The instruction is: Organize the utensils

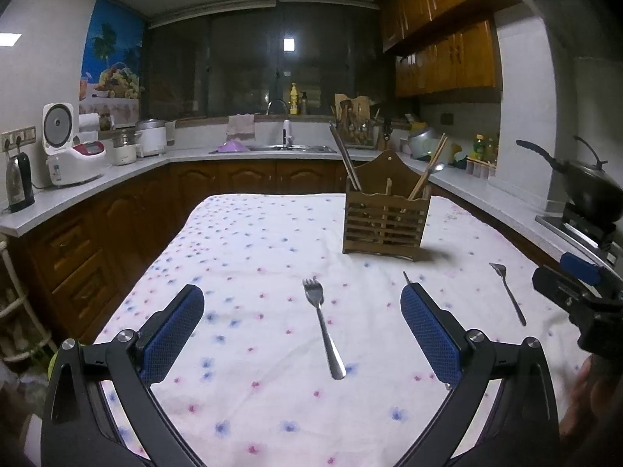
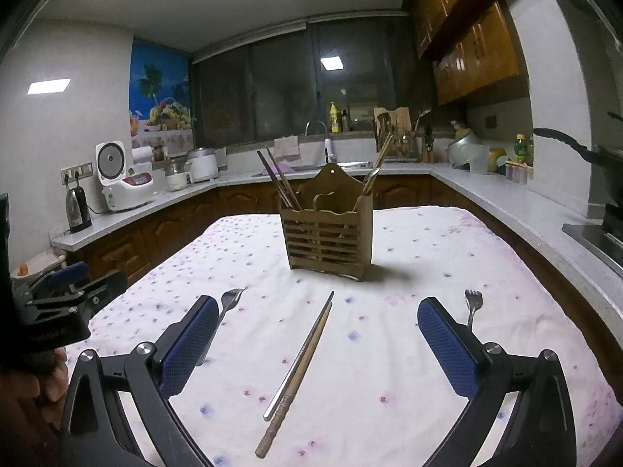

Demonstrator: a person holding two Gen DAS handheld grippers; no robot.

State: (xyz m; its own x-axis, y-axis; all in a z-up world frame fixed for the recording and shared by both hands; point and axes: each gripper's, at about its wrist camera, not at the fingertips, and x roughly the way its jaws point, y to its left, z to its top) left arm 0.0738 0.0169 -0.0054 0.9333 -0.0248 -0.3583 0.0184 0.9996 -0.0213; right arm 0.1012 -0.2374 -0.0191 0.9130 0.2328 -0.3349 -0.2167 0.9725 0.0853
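A wooden utensil holder point(image 1: 385, 218) point(image 2: 329, 233) stands on the flowered tablecloth point(image 1: 253, 257) with chopsticks and a spoon in it. A metal fork point(image 1: 323, 327) lies on the cloth between the fingers of my open left gripper point(image 1: 301, 299), untouched. A second fork point(image 1: 508, 295) point(image 2: 473, 305) lies further right. A metal chopstick and a wooden one point(image 2: 303, 366) lie side by side between the fingers of my open right gripper point(image 2: 318, 305). The first fork point(image 2: 229, 299) is partly hidden behind that gripper's left finger.
Kitchen counters wrap around the table on three sides. A kettle point(image 1: 19, 183) and rice cooker point(image 1: 72, 148) stand on the left, a sink point(image 1: 288, 148) at the back, and a wok on a stove point(image 1: 592, 190) at the right. The table edges fall off left and right.
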